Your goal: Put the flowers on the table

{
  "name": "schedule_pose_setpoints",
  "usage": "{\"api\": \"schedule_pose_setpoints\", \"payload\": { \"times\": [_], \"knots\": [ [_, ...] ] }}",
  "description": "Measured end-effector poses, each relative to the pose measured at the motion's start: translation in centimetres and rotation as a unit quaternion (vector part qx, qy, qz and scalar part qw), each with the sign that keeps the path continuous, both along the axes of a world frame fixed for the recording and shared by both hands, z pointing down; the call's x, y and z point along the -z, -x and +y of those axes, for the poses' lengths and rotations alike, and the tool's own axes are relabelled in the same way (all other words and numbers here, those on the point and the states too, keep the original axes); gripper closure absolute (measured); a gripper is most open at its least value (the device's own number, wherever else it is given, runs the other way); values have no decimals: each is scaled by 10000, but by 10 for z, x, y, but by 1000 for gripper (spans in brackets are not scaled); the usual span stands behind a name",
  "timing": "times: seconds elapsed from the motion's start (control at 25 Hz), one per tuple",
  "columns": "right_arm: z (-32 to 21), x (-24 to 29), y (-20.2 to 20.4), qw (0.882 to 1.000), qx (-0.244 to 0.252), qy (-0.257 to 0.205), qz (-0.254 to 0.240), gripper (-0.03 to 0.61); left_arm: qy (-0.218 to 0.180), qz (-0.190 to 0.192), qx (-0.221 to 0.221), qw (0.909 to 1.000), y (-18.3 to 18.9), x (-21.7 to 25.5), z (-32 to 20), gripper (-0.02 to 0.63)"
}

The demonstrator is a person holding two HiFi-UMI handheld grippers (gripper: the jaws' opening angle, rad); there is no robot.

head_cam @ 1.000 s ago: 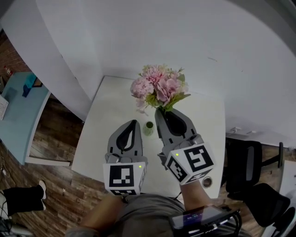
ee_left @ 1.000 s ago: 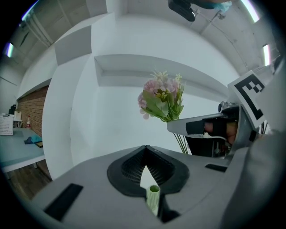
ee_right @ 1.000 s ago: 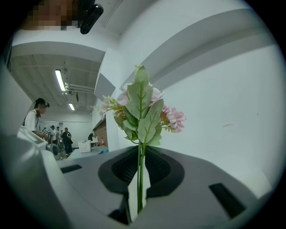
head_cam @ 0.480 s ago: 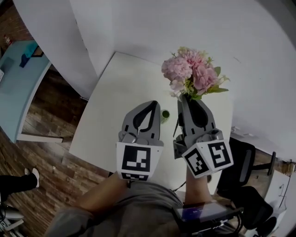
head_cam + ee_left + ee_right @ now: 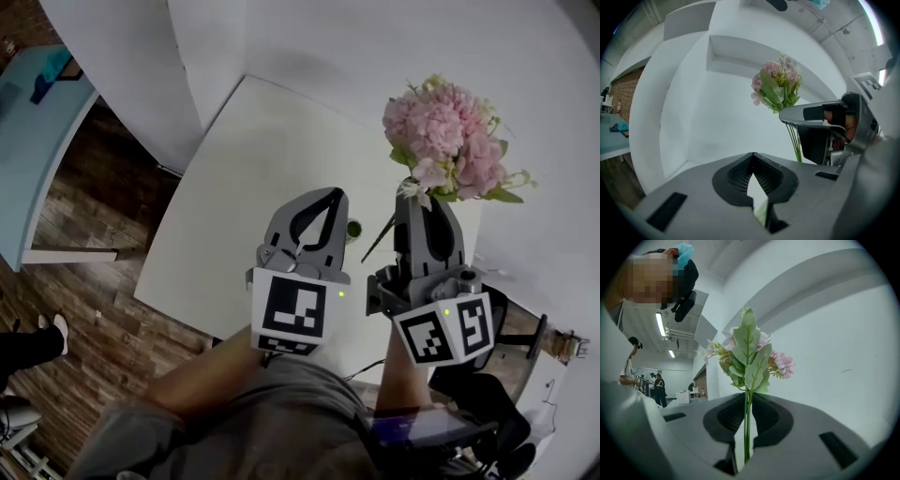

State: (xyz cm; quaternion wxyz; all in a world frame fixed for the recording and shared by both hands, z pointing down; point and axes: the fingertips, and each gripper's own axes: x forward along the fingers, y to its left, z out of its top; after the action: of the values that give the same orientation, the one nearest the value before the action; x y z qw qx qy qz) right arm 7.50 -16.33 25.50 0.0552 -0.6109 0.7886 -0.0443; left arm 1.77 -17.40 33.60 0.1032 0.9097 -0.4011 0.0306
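walls: plain white [image 5: 309, 37] | floor: dark wood planks [image 5: 84, 272] | furniture: light-blue desk [image 5: 23, 141] far left, black chair [image 5: 506, 412] lower right | light: ceiling tube lamps [image 5: 661, 324]

Soft, even indoor light falls on the pink artificial flower bunch [image 5: 450, 141] without glare, and the white rectangular counter [image 5: 244, 159] below it is evenly lit. In the right gripper view, long ceiling strip lights [image 5: 661, 324] glow left of the bunch. All views bend and darken toward the edges, and the nearest foreground is soft.
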Motion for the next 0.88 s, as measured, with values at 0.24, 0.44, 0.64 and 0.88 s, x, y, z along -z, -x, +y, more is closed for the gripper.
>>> {"api": "schedule_pose_setpoints", "payload": {
  "times": [0.24,0.44,0.64,0.88],
  "knots": [
    [-2,-1,3,9999,-8,-135,31,541,155,-65,-71,9998,2,-18,-1,606],
    [-6,0,0,9993,-32,-369,94,541,205,-87,-243,9995,-8,-34,-1,606],
    [-7,-2,-1,9990,-30,-436,84,541,178,-48,-319,9993,-12,-32,-3,606],
    [-8,-3,-1,9990,-31,-432,58,541,31,-138,-335,9993,-11,-20,-3,606]
  ]
}}
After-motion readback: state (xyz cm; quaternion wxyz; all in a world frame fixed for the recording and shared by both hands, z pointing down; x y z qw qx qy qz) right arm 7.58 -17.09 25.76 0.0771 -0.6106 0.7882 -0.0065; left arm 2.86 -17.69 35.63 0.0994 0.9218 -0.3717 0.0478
